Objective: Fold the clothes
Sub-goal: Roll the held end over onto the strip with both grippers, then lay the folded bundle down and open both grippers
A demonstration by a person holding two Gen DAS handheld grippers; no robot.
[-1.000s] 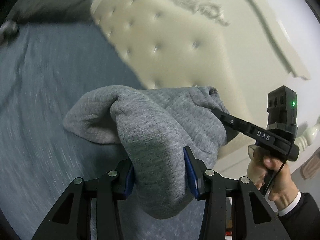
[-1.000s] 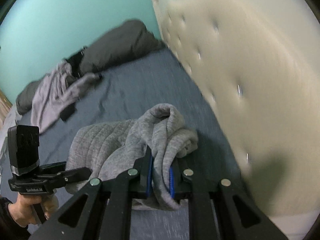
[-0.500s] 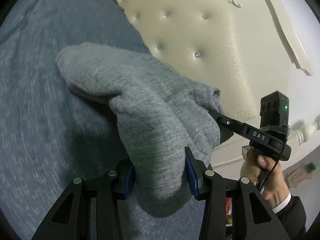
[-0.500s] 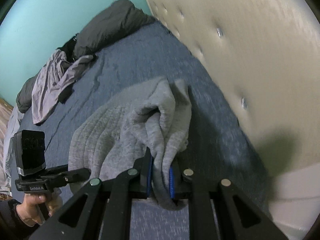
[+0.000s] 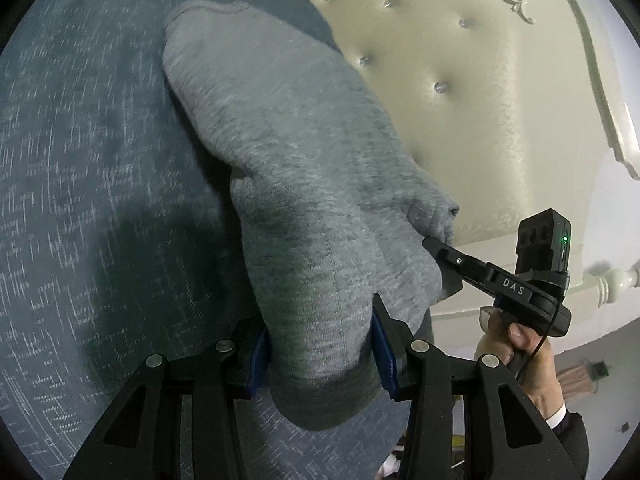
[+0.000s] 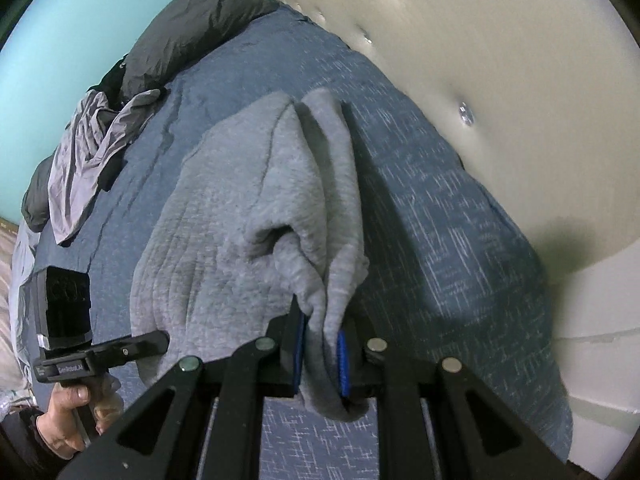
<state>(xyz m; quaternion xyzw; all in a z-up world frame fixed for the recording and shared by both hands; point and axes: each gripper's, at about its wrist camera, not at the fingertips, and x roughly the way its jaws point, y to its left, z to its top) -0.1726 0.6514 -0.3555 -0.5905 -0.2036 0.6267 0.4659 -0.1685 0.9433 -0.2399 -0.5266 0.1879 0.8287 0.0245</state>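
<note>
Grey sweatshirt (image 5: 304, 184) (bunched thick) hangs over the blue bedspread (image 5: 92, 184), gripped by both tools (image 5: 320, 352) (image 6: 322, 354).

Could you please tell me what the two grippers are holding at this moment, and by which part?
Both hold the grey sweatshirt: the left gripper clamps a thick bunched fold at its near end, the right gripper a thinner gathered edge.

Blue bedspread (image 6: 440, 208), cream tufted headboard (image 5: 460, 100), turquoise wall (image 6: 60, 40), possibly painted.
</note>
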